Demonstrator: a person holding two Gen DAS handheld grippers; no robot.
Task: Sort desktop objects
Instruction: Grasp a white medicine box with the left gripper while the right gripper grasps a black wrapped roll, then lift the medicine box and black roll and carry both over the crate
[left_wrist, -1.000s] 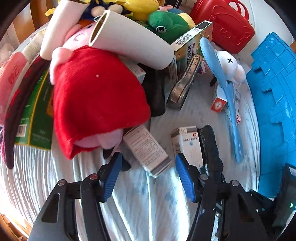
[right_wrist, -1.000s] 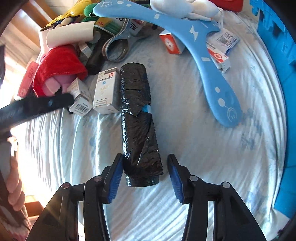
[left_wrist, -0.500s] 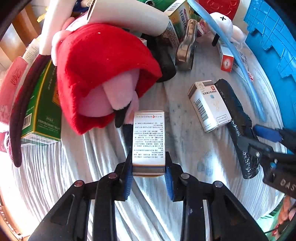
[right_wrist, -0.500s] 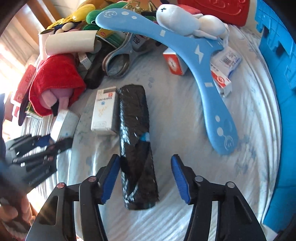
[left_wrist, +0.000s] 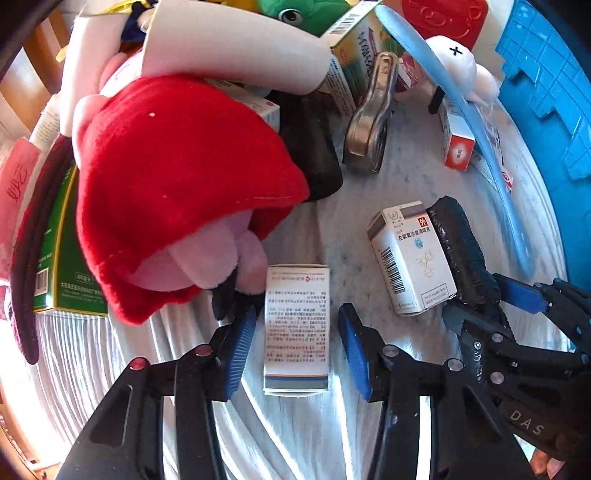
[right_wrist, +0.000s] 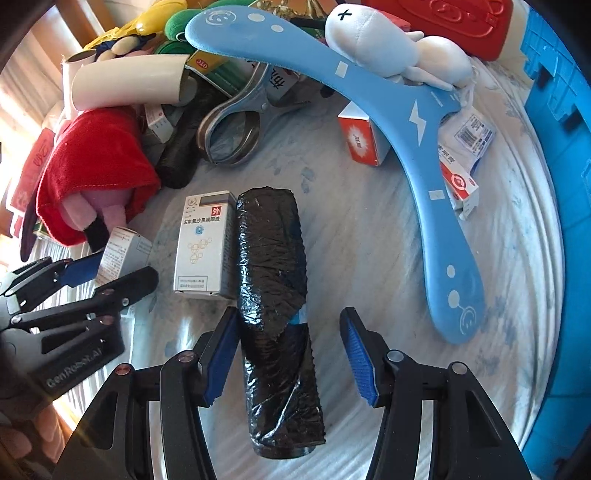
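A small white box printed with text (left_wrist: 297, 325) lies flat on the pale cloth between the pads of my left gripper (left_wrist: 297, 350). The jaws are opening, with a gap showing on both sides of the box. A black roll of bin bags (right_wrist: 273, 295) lies lengthwise between the fingers of my right gripper (right_wrist: 290, 354), which is open. Its left pad is close to the roll and its right pad stands well clear. A white eye-drop box (right_wrist: 203, 243) rests against the roll's left side. A pink plush toy in a red dress (left_wrist: 177, 184) lies just beyond the printed box.
A long blue boomerang (right_wrist: 417, 122) with a white plush (right_wrist: 388, 48) on it lies at the right, over small red-and-white boxes (right_wrist: 360, 142). A blue crate (right_wrist: 561, 184) fills the right edge. A metal clip (right_wrist: 229, 129), a cardboard tube (right_wrist: 125, 83) and a green box (left_wrist: 59, 258) crowd the back left.
The left jaws closed around the printed box half a second ago and have since spread apart; the box still lies on the cloth. The right gripper shifted slightly along the black roll.
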